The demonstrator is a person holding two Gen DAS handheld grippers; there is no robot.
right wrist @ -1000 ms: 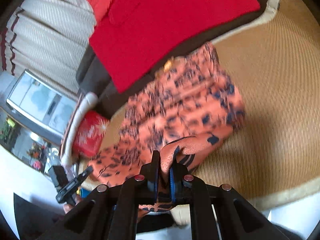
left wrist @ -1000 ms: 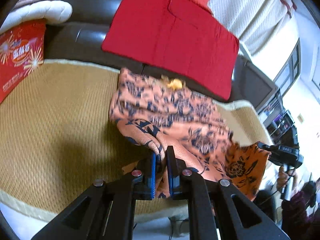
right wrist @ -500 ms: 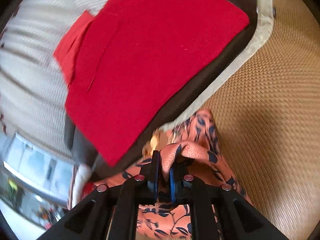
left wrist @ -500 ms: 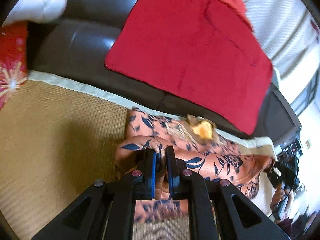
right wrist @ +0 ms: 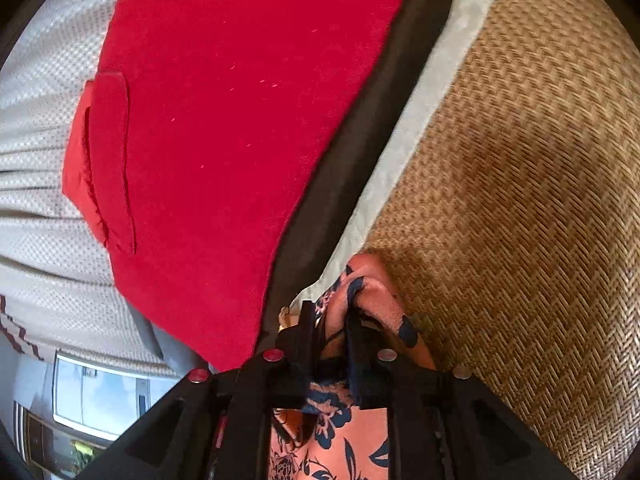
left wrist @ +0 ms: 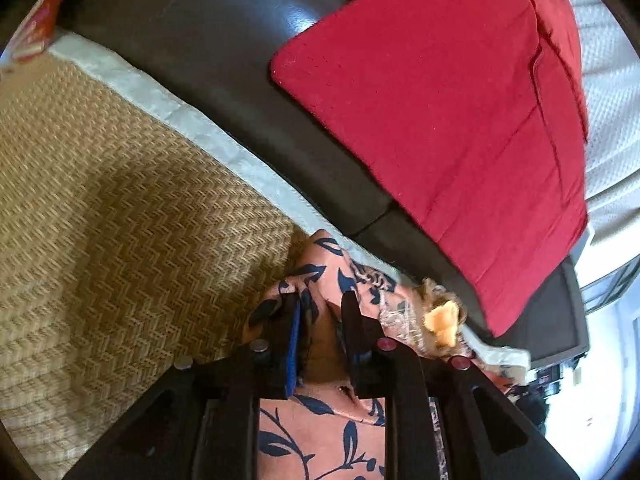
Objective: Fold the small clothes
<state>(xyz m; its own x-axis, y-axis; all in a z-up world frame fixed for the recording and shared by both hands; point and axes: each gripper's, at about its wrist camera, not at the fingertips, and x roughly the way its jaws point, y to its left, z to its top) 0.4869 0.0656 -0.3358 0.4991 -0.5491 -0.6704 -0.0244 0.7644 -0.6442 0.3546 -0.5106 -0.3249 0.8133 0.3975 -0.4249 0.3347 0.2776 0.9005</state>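
An orange garment with dark blue flowers (left wrist: 320,432) lies on the woven mat (left wrist: 120,240) by its far edge. My left gripper (left wrist: 320,300) has its jaws apart, with a fold of the garment lying loose between them. My right gripper (right wrist: 330,318) also stands with jaws apart over a fold of the same garment (right wrist: 372,300). A yellow trim piece (left wrist: 442,318) shows at the garment's far edge.
A red cushion (left wrist: 460,120) leans on the dark sofa back (left wrist: 200,40) just past the mat; it also shows in the right wrist view (right wrist: 220,120). The mat has a pale border (right wrist: 420,120). A red box corner (left wrist: 40,28) is at far left. Curtains hang behind.
Both grippers carried the garment's near edge forward over itself to the far edge of the mat. Both were shut on the cloth and now stand open.
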